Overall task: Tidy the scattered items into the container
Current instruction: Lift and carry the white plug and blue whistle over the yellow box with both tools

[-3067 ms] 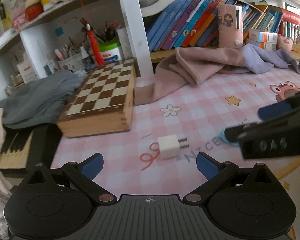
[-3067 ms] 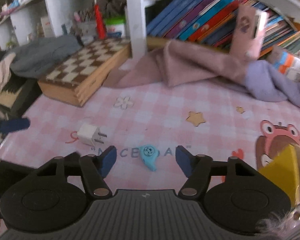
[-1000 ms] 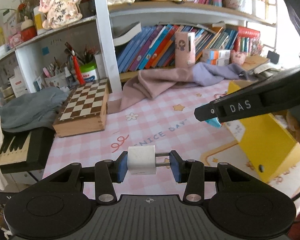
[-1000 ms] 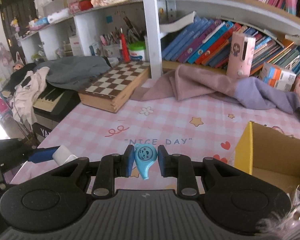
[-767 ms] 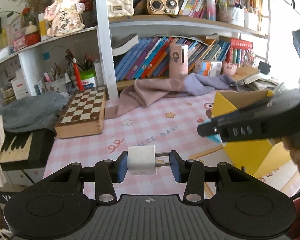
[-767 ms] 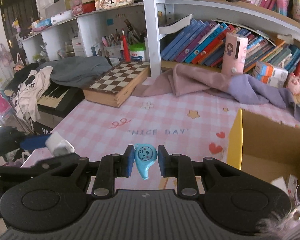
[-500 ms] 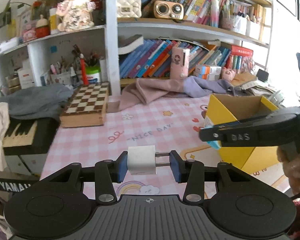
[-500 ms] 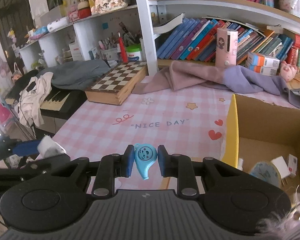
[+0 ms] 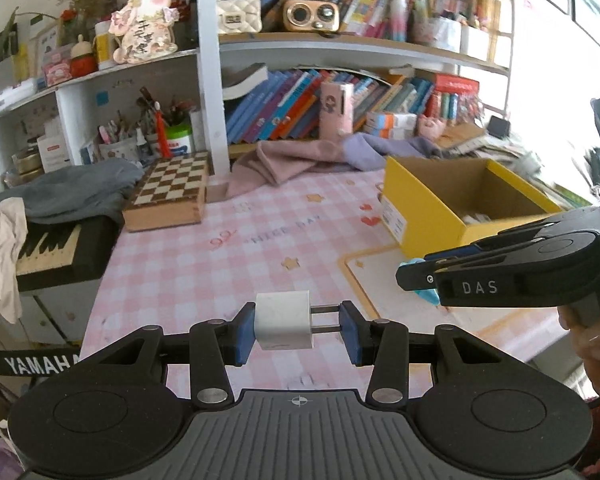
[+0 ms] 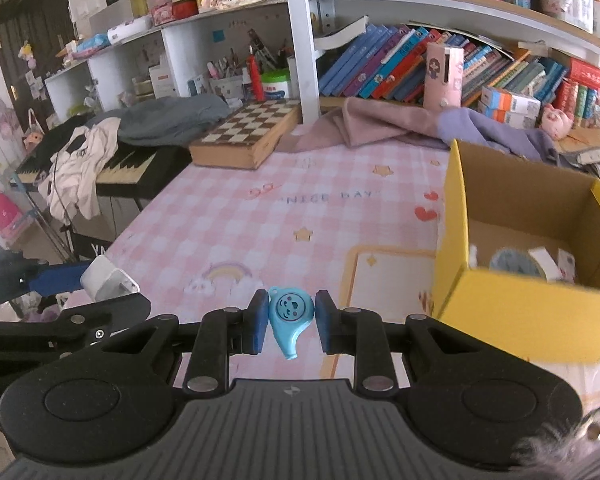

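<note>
My left gripper (image 9: 298,330) is shut on a white plug adapter (image 9: 284,326), held above the pink checked mat (image 9: 220,264); it also shows in the right wrist view (image 10: 108,282). My right gripper (image 10: 291,326) is shut on a small blue whistle (image 10: 290,316), also in the air; its tip shows in the left wrist view (image 9: 426,294). The open yellow cardboard box (image 9: 416,216) stands on the mat's right side (image 10: 456,220). Inside it lie a tape roll (image 10: 514,266) and small white items (image 10: 548,260).
A wooden chessboard box (image 9: 168,194) sits at the back left. Pink and purple cloths (image 9: 300,158) lie under the bookshelf (image 9: 340,92). A black keyboard (image 9: 48,244) with clothes (image 10: 80,160) stands left of the table edge.
Both grippers closed on the adapter and whistle, lifted them off the mat and drew back and up. The yellow box has come into fuller view on the right.
</note>
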A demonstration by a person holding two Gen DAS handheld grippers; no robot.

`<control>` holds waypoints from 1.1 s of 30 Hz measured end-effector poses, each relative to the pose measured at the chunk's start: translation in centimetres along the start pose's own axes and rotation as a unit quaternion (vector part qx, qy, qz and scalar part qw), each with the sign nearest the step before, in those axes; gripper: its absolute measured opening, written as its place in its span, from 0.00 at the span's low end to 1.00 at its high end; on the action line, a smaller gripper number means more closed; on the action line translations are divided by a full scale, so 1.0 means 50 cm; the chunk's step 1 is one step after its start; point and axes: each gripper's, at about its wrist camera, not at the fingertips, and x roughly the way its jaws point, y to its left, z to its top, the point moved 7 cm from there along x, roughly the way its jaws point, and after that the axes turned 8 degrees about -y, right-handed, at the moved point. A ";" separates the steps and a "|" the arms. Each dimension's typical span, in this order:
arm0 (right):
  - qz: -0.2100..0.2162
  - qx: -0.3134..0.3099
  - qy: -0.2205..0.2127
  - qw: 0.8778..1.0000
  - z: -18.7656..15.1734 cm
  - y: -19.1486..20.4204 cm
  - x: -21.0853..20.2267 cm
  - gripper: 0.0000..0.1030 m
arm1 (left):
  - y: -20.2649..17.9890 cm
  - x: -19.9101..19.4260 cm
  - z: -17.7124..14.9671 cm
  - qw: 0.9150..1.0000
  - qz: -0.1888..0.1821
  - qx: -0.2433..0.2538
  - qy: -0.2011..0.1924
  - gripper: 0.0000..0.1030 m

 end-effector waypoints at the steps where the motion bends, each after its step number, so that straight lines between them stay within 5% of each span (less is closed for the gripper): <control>1: -0.003 0.000 0.001 1.000 -0.012 0.003 -0.011 0.23 | -0.008 -0.009 -0.009 1.000 -0.003 0.006 0.002 0.41; 11: -0.045 0.025 0.014 0.999 -0.134 0.009 -0.123 0.23 | -0.100 -0.083 -0.078 0.996 -0.064 0.059 0.014 0.41; 33: -0.134 0.100 -0.020 0.986 -0.180 -0.106 -0.266 0.23 | -0.241 -0.091 -0.058 0.981 -0.149 0.122 -0.004 0.41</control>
